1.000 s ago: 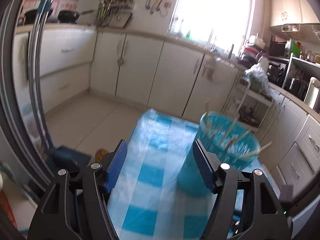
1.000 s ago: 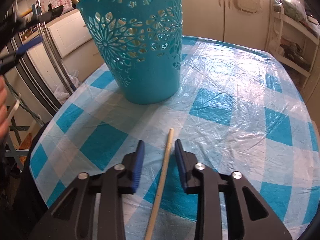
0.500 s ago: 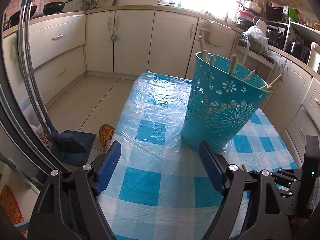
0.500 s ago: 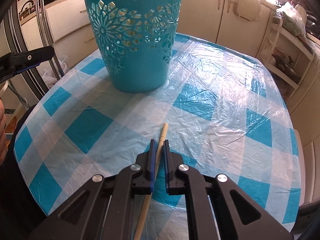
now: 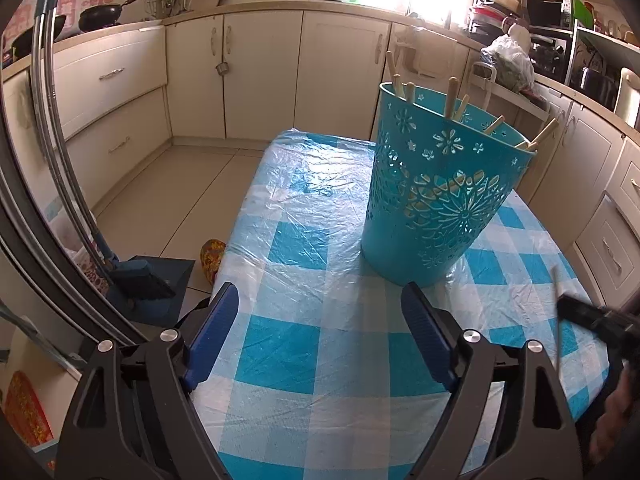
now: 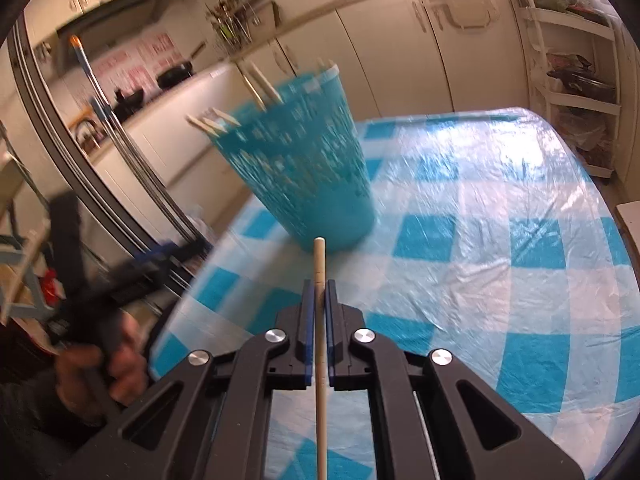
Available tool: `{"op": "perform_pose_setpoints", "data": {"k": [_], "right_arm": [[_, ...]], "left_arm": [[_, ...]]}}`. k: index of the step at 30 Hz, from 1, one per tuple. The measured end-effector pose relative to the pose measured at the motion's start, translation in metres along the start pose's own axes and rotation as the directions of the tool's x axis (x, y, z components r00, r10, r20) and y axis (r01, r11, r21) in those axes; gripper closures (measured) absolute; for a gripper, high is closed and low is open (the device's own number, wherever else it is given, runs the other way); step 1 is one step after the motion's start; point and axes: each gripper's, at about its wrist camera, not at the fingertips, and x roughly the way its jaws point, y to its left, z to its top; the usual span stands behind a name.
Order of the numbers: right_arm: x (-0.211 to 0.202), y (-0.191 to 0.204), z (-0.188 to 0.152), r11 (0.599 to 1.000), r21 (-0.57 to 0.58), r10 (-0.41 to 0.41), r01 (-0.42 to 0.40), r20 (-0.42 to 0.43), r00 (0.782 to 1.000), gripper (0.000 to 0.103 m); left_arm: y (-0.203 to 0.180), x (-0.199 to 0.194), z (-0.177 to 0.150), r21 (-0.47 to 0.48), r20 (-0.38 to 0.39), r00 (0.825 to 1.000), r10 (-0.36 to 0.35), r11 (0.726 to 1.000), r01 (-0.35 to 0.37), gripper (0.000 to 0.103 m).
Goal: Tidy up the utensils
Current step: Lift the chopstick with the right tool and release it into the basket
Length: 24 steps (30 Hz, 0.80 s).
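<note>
A teal perforated basket (image 5: 436, 196) stands on the blue checked tablecloth (image 5: 304, 344) and holds several wooden utensil handles (image 5: 452, 96). My left gripper (image 5: 320, 312) is open and empty, in front of and left of the basket. My right gripper (image 6: 319, 286) is shut on a wooden chopstick (image 6: 319, 264), lifted off the table and pointing at the basket (image 6: 300, 172), which looks blurred in the right wrist view. The right gripper also shows at the right edge of the left wrist view (image 5: 592, 316).
Cream kitchen cabinets (image 5: 264, 80) run behind the table. A dustpan and brush (image 5: 140, 284) and a slipper (image 5: 211, 256) lie on the floor at the left. A white shelf rack (image 6: 576, 64) stands at the right.
My right gripper closed on the chopstick and lifted it off the table toward the basket. My left gripper drew back a little and stayed open.
</note>
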Motion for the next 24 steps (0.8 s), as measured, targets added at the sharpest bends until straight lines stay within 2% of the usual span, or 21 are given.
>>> {"op": "perform_pose_setpoints", "data": {"k": [4,7,12,18,24], "right_arm": [[-0.021,0.020,0.031,0.996,0.002,0.091,-0.092,0.098,0.991,0.097],[-0.039,0.041,0.060,0.989,-0.034,0.146,-0.142,0.178,0.973,0.097],[-0.054,0.065,0.099,0.981,-0.087,0.188,-0.171,0.263,0.946,0.097],[-0.046,0.079,0.150,0.991,-0.081,0.127,-0.103,0.392,0.911,0.097],[0.004,0.083,0.177,0.996,-0.060,-0.035,0.072,0.474,0.880,0.097]], "left_arm": [[0.003,0.000,-0.003,-0.008,-0.010,1.000,0.005,1.000,-0.005,0.022],[0.007,0.000,-0.005,-0.018,-0.016,1.000,0.010,1.000,-0.010,0.021],[0.014,0.002,-0.006,-0.043,-0.026,1.000,0.016,0.999,-0.017,0.021],[0.016,-0.001,-0.005,-0.057,-0.023,1.000,0.010,0.998,-0.012,0.021],[0.018,-0.014,-0.002,-0.071,-0.002,1.000,-0.004,0.997,0.004,0.020]]}}
